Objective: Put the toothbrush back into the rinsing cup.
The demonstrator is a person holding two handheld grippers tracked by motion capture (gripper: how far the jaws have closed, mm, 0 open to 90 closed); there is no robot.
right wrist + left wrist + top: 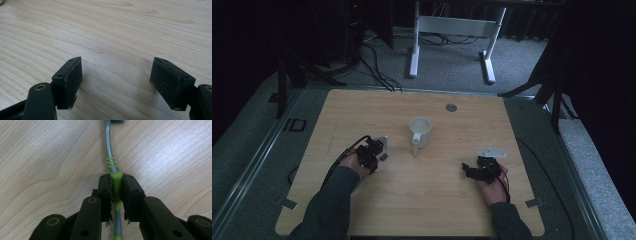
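Note:
A thin grey handle with a lime-green grip section (111,162), like that of a toothbrush, lies along the wooden table (45,157). My left gripper (116,181) is shut on the green section, with both black pads pressed against it. From above, that left gripper (379,150) sits left of a white mug (420,131), which stands upright near the table's middle with its handle toward me. At the table's right my right gripper (468,170) rests low, pointing left. Its jaws (117,67) stand wide open over bare wood, with nothing between them.
A small round metal disc (451,107) is set into the table (362,210) near its far edge. Beyond the table a white desk frame (452,30) and loose cables (377,65) lie on grey carpet. Dark stands flank both far corners.

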